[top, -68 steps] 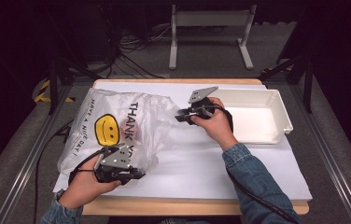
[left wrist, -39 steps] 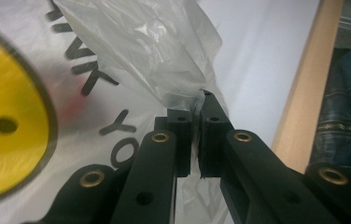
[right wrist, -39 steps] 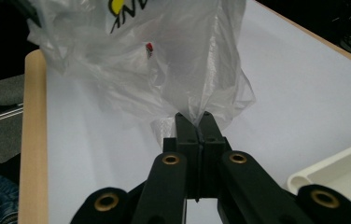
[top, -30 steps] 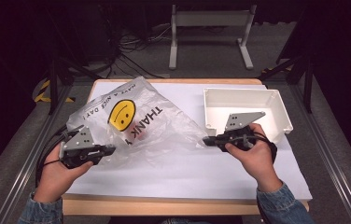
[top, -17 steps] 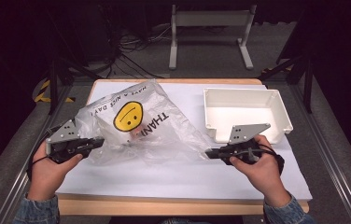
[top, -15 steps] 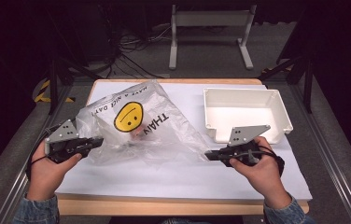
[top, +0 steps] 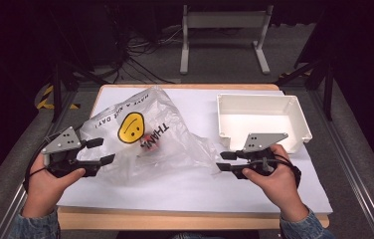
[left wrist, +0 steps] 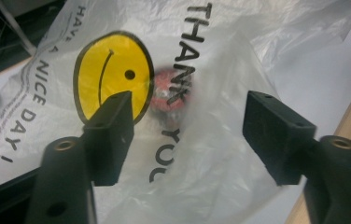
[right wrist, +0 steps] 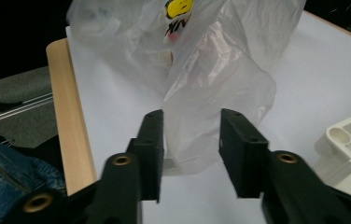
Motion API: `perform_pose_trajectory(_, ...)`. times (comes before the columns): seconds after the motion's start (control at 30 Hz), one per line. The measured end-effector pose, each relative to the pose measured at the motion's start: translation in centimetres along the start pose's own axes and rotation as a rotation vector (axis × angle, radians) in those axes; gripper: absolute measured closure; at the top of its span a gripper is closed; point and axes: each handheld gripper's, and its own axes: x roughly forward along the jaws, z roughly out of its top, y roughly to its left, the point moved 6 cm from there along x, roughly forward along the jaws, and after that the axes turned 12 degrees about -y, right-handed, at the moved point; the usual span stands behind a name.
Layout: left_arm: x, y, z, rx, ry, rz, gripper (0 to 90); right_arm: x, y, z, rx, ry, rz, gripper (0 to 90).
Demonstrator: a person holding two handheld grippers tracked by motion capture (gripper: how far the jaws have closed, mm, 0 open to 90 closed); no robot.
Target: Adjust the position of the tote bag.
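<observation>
On the left half of the table (top: 274, 199), a clear plastic bag (top: 150, 144) lies crumpled, printed with a yellow smiley face (top: 130, 127) and black lettering, reaching from near the far left corner towards the middle of the near edge. Through the film a small reddish thing (left wrist: 166, 95) shows as a blur just beside the smiley face; what it is cannot be told.

The left gripper (top: 100, 152) sits at the left edge of the table, held in the person's left hand (top: 50, 177), pointing at the near left side of the bag. Its jaws have just been opening and now stand wide apart. In the left gripper view the bag's film fills the space beyond the two black jaws, but neither pad presses on it.

The right gripper (top: 223, 162) is held in the right hand (top: 272, 179) near the middle of the table, towards the near edge, pointing left at the bag's right end. Its jaws have also just been opening and stand moderately apart. In the right gripper view a fold of the bag lies between the jaws with daylight on both sides, so it is not gripped.

A white tray (top: 299, 117) stands at the far right of the table, just beyond the right gripper and apart from the bag.
</observation>
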Motion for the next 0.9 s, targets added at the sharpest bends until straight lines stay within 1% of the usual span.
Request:
perform_pose_trajectory(0.03, -0.1, -0.1, 0.2, 0.004, -0.011, 0.001, 31.6, 0.2, 0.0, 0.1, -0.005, -0.008, -0.007, 53.6)
perform_pose_trajectory(0.13, -0.1, -0.4, 0.5, 0.011, -0.021, 0.008, 27.3, 0.7, 0.0, 0.4, -0.022, -0.030, -0.022, 41.0)
perform_pose_trajectory(0.2, 0.1, -0.6, 0.6, 0.019, -0.016, 0.011, 24.6, 1.0, 0.0, 0.8, -0.043, -0.049, -0.028, 35.1)
perform_pose_trajectory(0.27, 0.3, -0.9, 0.6, 0.028, -0.011, 0.002, 23.4, 1.3, 0.1, 1.2, -0.058, -0.067, -0.030, 31.0)
perform_pose_trajectory(0.33, 0.7, -1.1, 0.5, 0.033, -0.002, -0.002, 21.4, 1.7, 0.3, 1.9, -0.072, -0.092, -0.020, 26.4)
perform_pose_trajectory(0.4, 1.1, -1.3, 0.3, 0.037, 0.012, -0.010, 19.5, 2.3, 0.4, 2.5, -0.089, -0.110, -0.007, 23.8)
perform_pose_trajectory(0.5, 1.9, -1.8, -0.1, 0.047, 0.034, -0.026, 18.3, 3.5, 0.5, 3.1, -0.100, -0.120, 0.015, 19.5)
perform_pose_trajectory(0.53, 2.1, -2.0, -0.2, 0.051, 0.042, -0.033, 18.0, 4.2, 0.4, 3.3, -0.102, -0.116, 0.022, 17.7)
perform_pose_trajectory(0.67, 2.9, -2.7, -0.7, 0.069, 0.070, -0.052, 17.0, 7.1, -0.3, 3.4, -0.137, -0.066, 0.021, 16.4)
perform_pose_trajectory(0.73, 3.1, -2.8, -0.9, 0.077, 0.079, -0.054, 16.5, 8.3, -0.6, 3.4, -0.142, -0.056, 0.027, 16.3)
perform_pose_trajectory(0.77, 3.2, -2.9, -1.0, 0.079, 0.082, -0.056, 16.0, 9.4, -0.8, 3.3, -0.158, -0.041, 0.020, 16.3)
perform_pose_trajectory(0.8, 3.2, -3.0, -1.0, 0.079, 0.082, -0.057, 16.0, 9.4, -0.8, 3.3, -0.158, -0.041, 0.020, 16.3)
perform_pose_trajectory(0.87, 3.4, -3.1, -1.2, 0.082, 0.084, -0.062, 15.6, 10.2, -1.1, 3.3, -0.168, -0.028, 0.017, 17.2)
perform_pose_trajectory(0.9, 3.5, -3.2, -1.3, 0.083, 0.087, -0.063, 15.4, 10.6, -1.2, 3.4, -0.170, -0.028, 0.014, 20.3)
